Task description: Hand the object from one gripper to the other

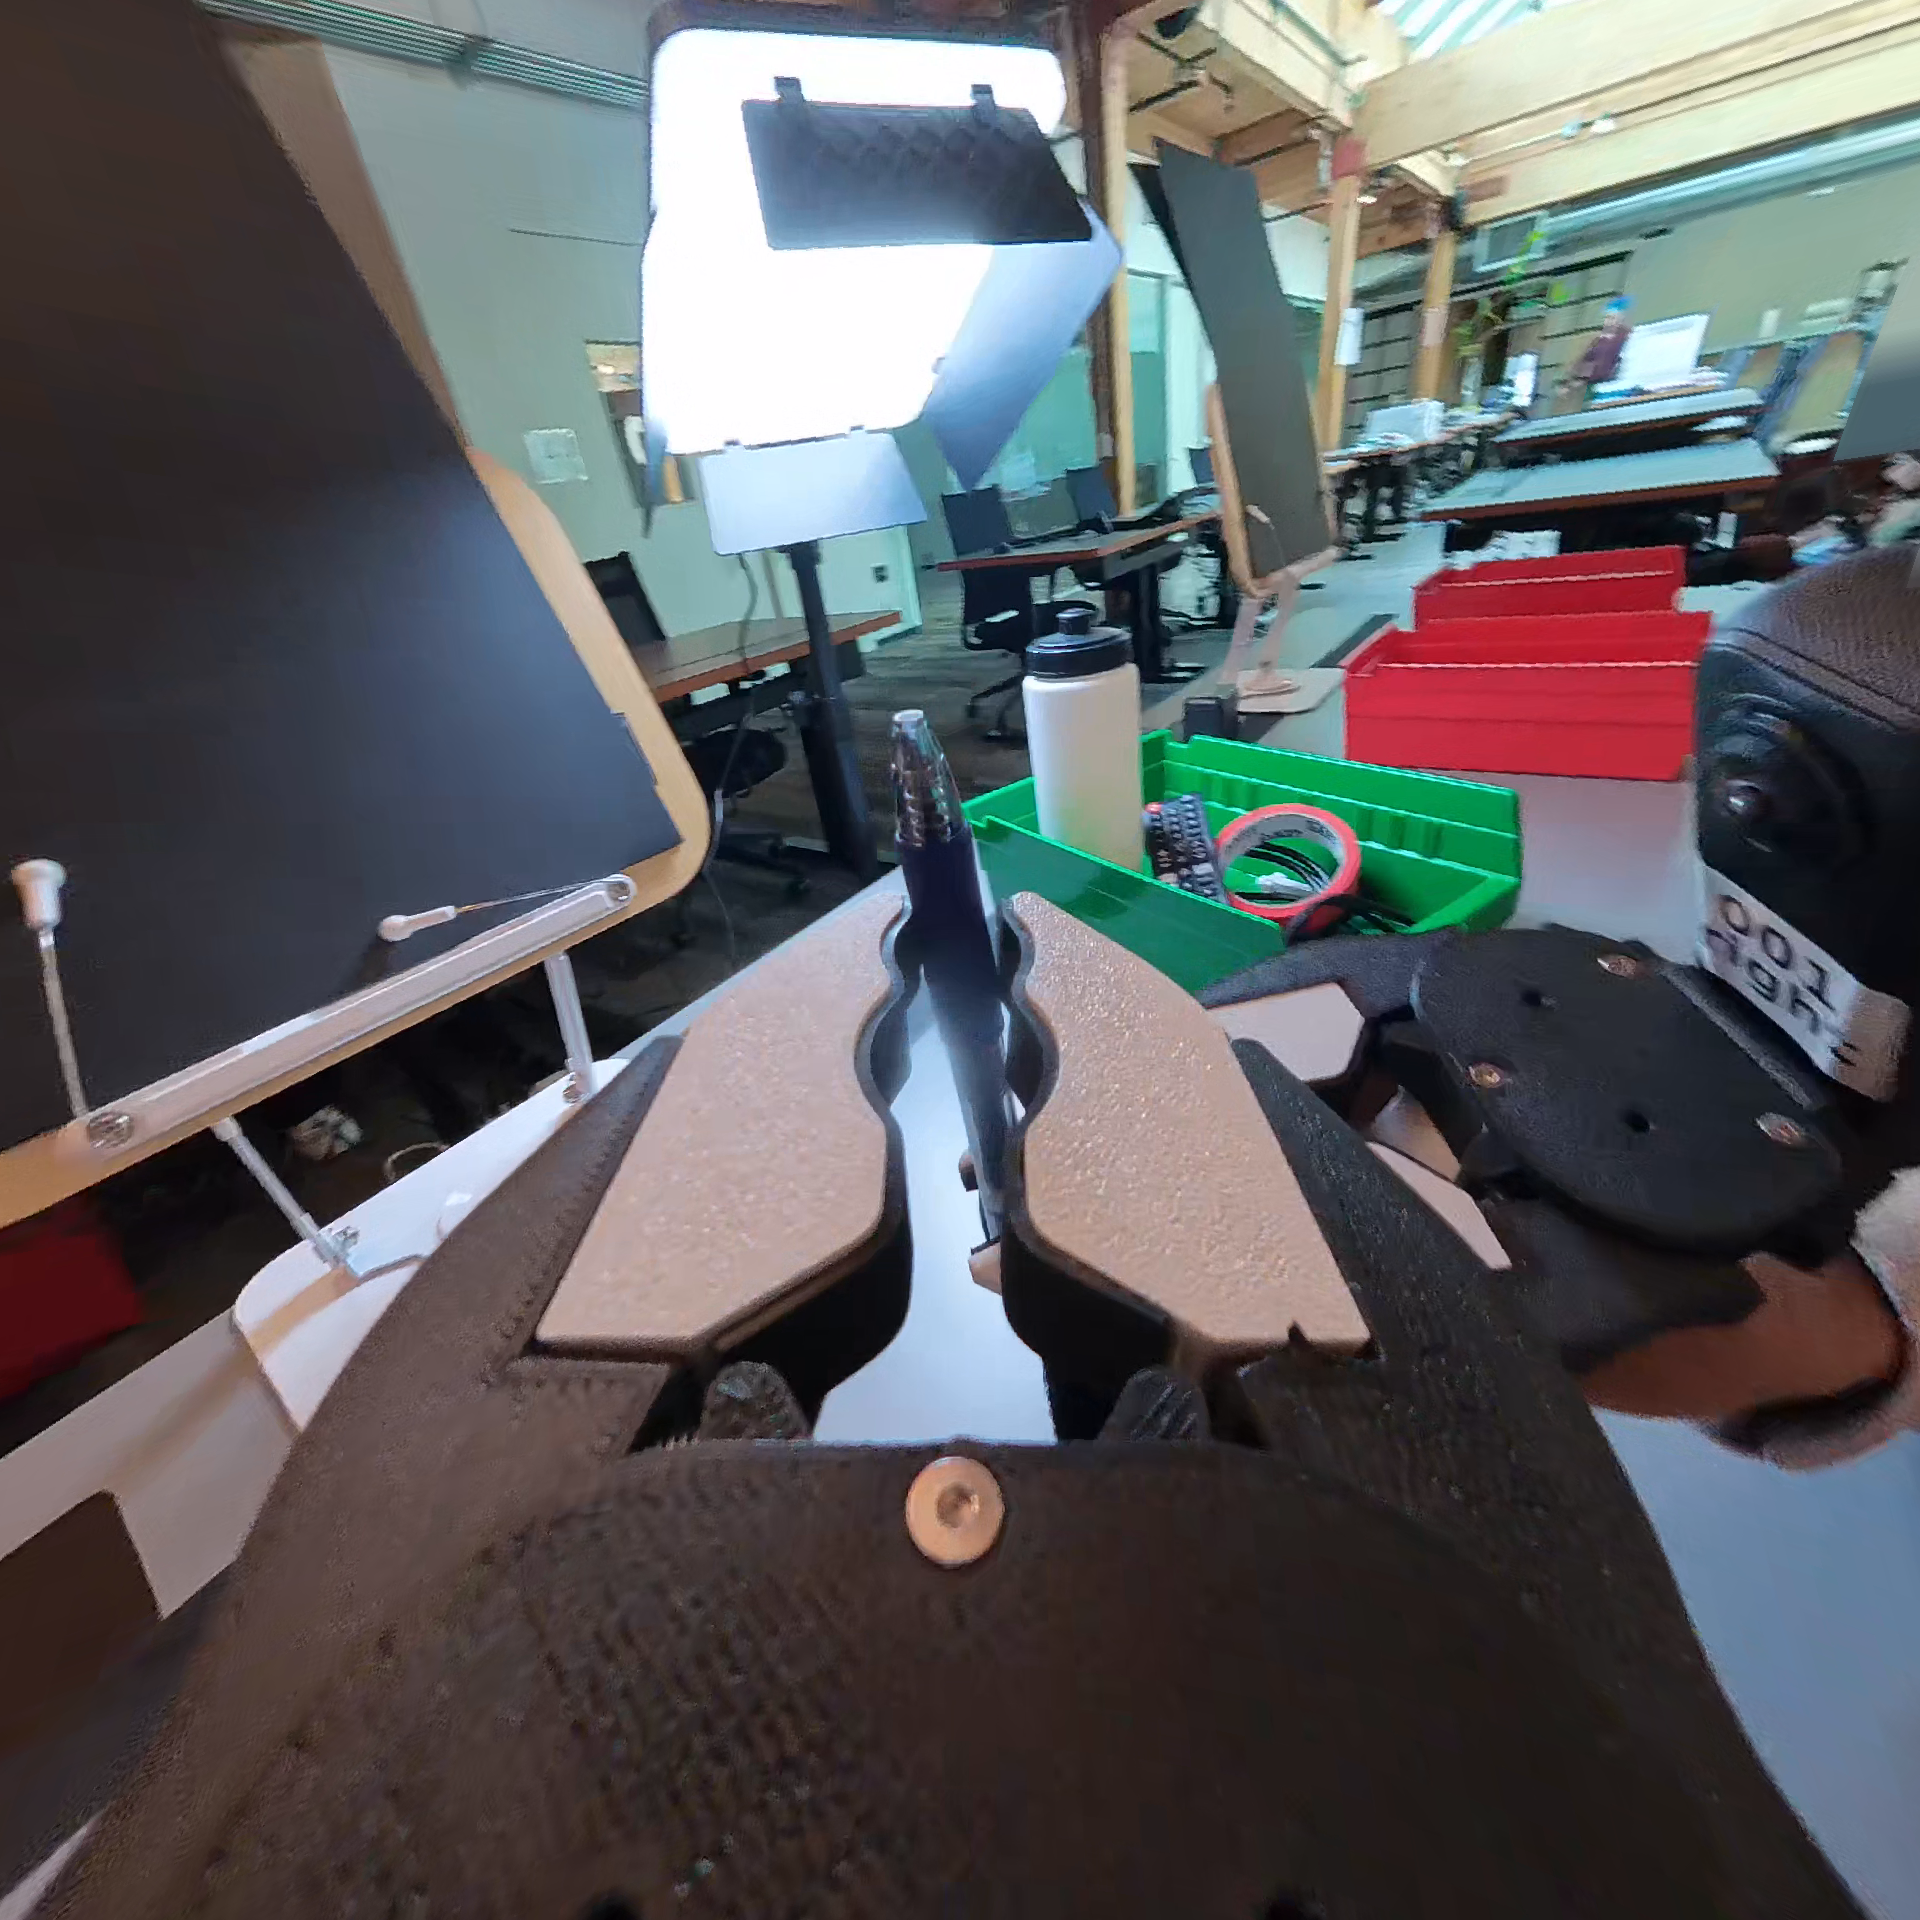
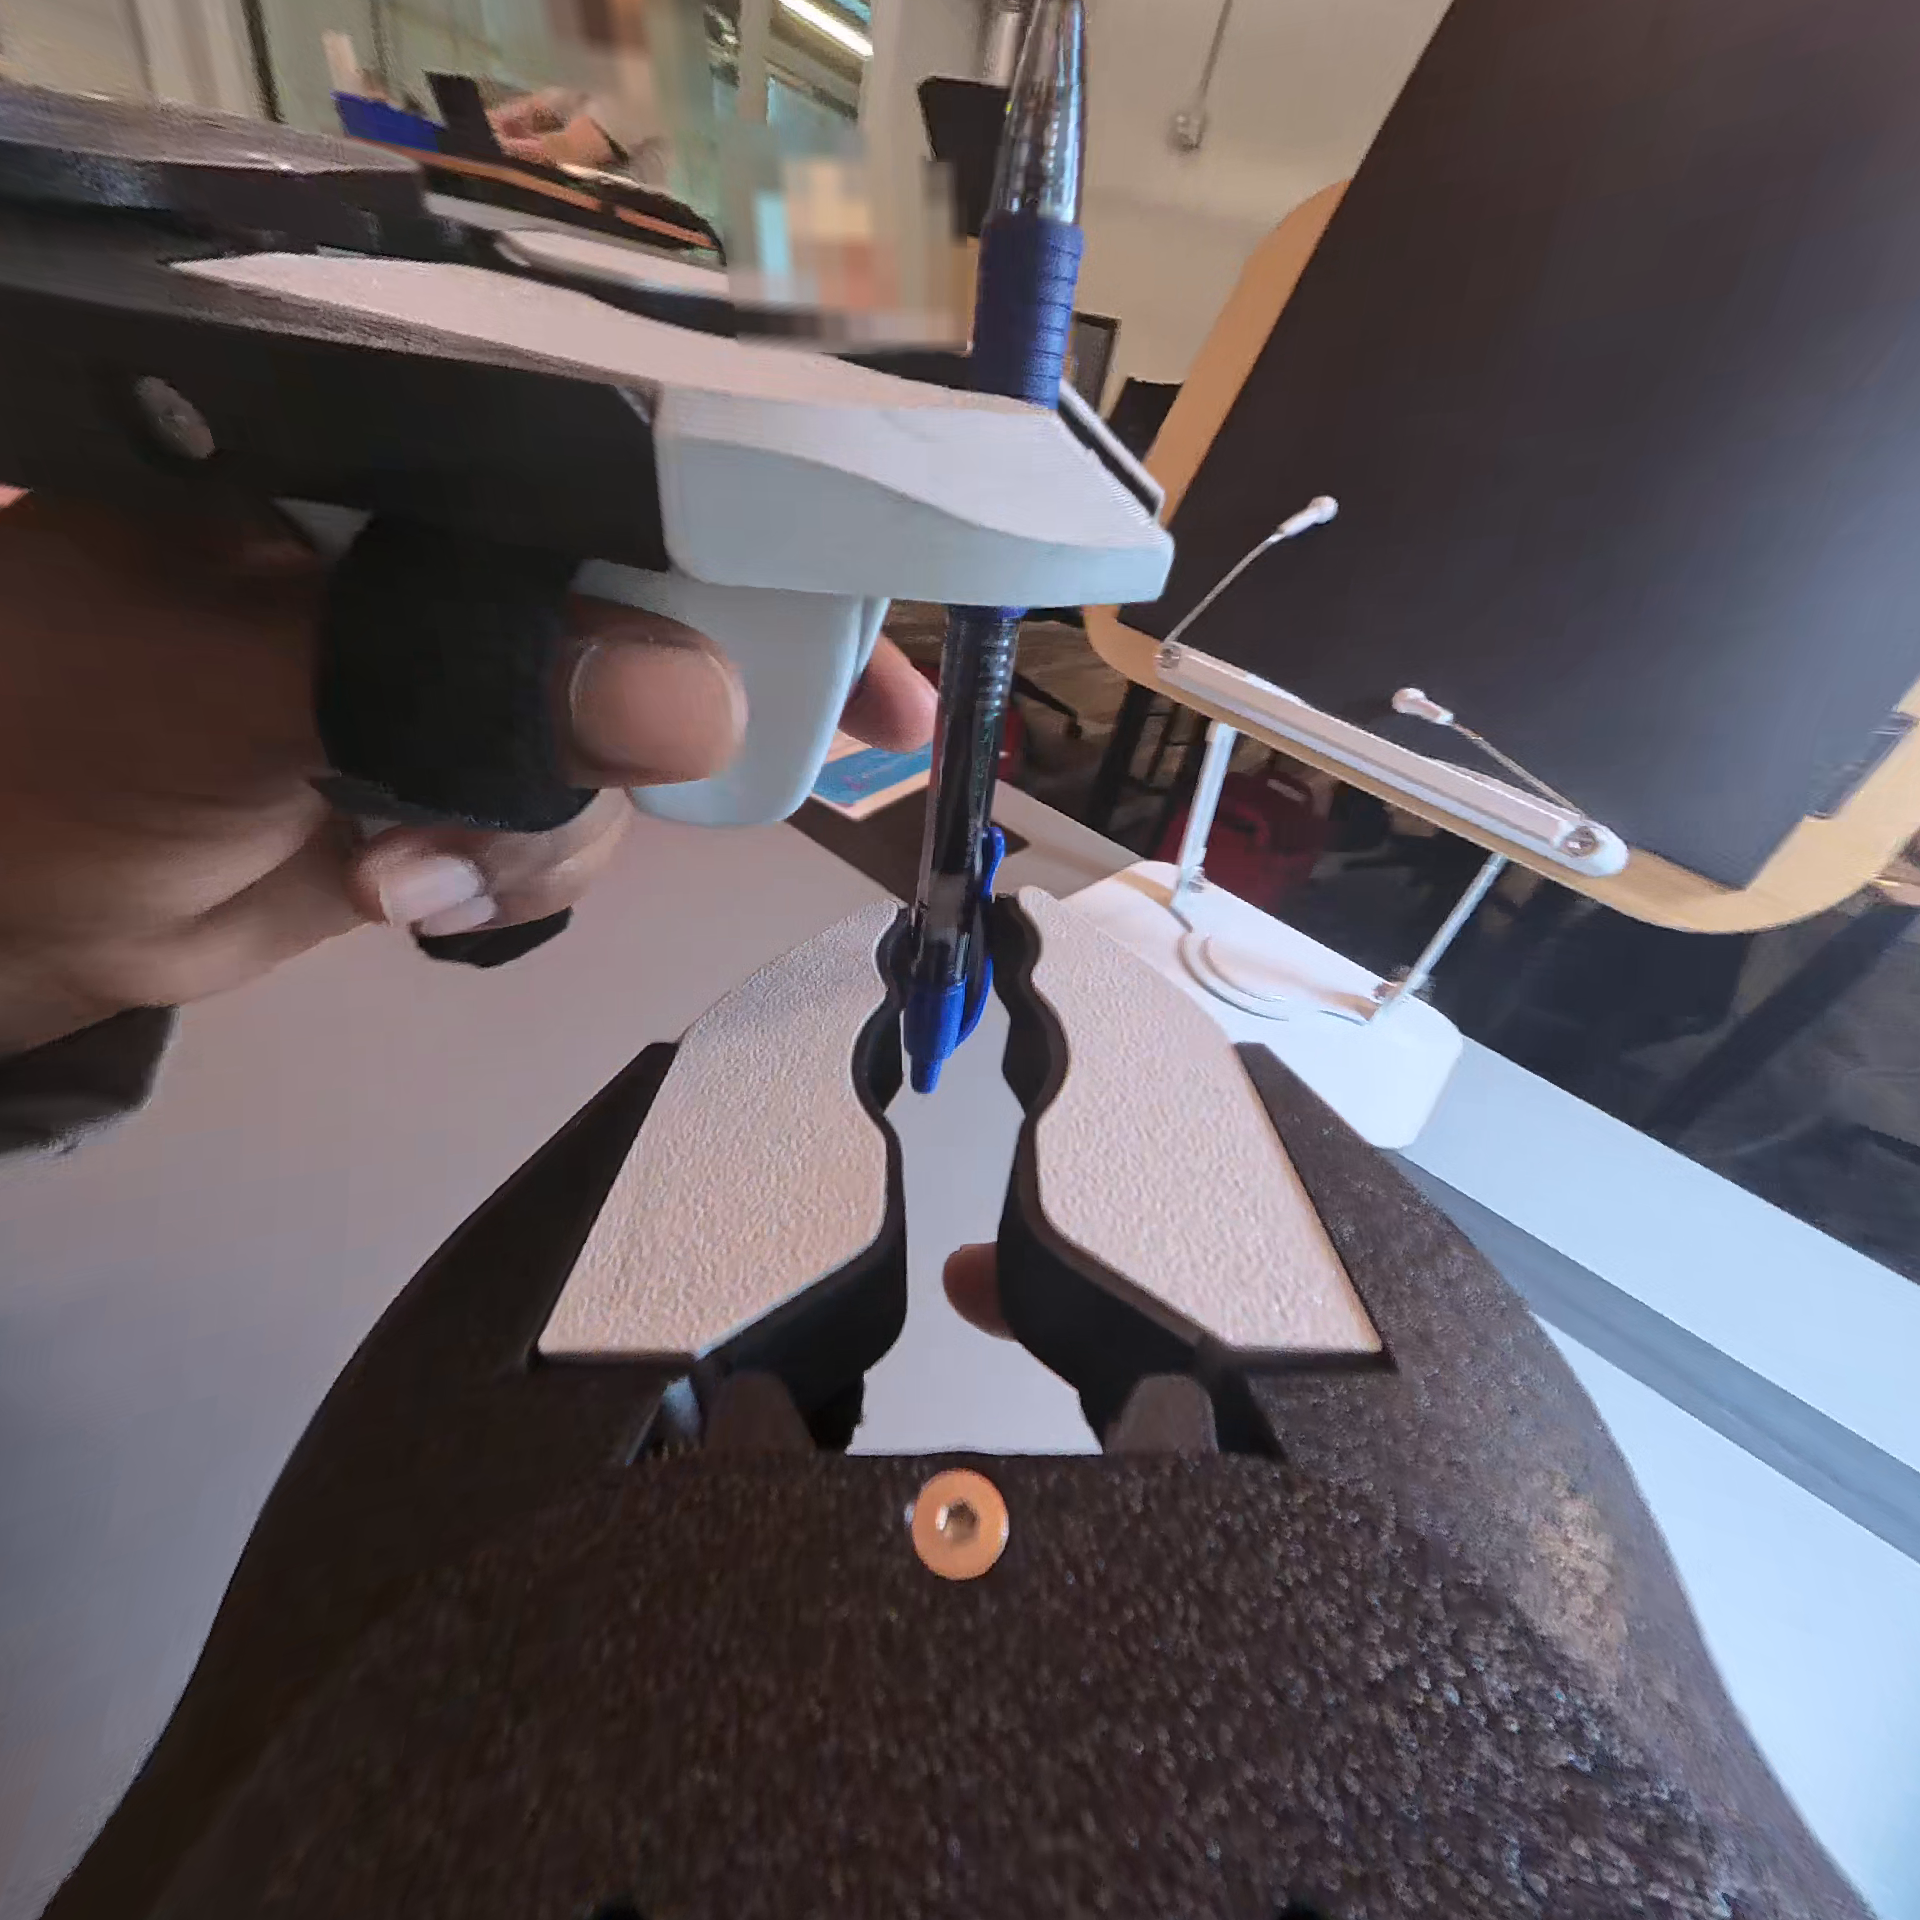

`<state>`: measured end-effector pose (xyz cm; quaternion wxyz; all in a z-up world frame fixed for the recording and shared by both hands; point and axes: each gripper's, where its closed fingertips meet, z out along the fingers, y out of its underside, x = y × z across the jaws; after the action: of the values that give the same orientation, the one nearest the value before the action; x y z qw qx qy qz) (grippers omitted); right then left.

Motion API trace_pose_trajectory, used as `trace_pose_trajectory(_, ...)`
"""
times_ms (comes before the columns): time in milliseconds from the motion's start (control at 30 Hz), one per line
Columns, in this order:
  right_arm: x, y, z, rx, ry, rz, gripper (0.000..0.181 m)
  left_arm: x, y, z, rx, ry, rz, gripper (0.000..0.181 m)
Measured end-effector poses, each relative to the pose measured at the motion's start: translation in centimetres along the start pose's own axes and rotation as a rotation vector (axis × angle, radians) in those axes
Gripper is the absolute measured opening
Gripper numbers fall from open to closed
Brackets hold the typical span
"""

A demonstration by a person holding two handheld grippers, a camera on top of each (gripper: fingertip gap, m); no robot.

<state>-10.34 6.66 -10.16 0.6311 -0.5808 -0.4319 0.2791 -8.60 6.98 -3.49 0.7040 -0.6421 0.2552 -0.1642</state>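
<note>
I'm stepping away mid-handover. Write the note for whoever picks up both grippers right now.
Left gripper: shut on the pen at mid-barrel. The pen is upright in the air, writing tip up.
Right gripper: at the pen's lower end. The blue clip end sits in the notch between its fingers; I cannot tell whether they clamp it.
Done: the pen is off the table and both grippers meet on it.
Left: make sure the right grips firmly, open the left, then draw the two apart.
</note>
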Motion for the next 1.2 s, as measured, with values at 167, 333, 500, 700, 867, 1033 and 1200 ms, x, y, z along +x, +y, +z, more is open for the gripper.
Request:
trace_pose_trajectory(167,-5.0,-3.0,-3.2,0.156,-0.576,-0.021,0.032,3.5,-2.6,-3.0,0.044,0.503,-0.112,0.012)
trace_pose_trajectory(333,-8.2,-4.6,-7.5,0.165,-1.029,0.243,0.046,7.3,-5.9,-8.5,0.239,1.023,-0.276,0.012)
trace_pose_trajectory(500,-11.3,-5.2,-9.9,0.154,-1.291,0.398,0.027,9.4,-6.2,-10.0,0.316,1.221,-0.347,0.012)
trace_pose_trajectory(700,-8.7,-6.4,-7.6,0.215,-1.066,0.408,0.011,6.4,-6.4,-6.4,0.312,0.877,-0.359,0.017)
trace_pose_trajectory(867,-2.1,-6.1,-3.6,0.256,-0.506,0.346,0.011,4.0,-4.5,-3.1,0.173,0.547,-0.273,0.026)
trace_pose_trajectory(1033,0.5,-4.3,-2.1,0.179,-0.137,0.156,0.011,3.4,-1.9,-1.0,0.048,0.355,-0.163,0.026)
trace_pose_trajectory(1200,0.3,-4.0,-2.0,0.129,-0.025,0.056,0.012,3.3,-1.2,-0.7,0.048,0.304,-0.075,0.01)
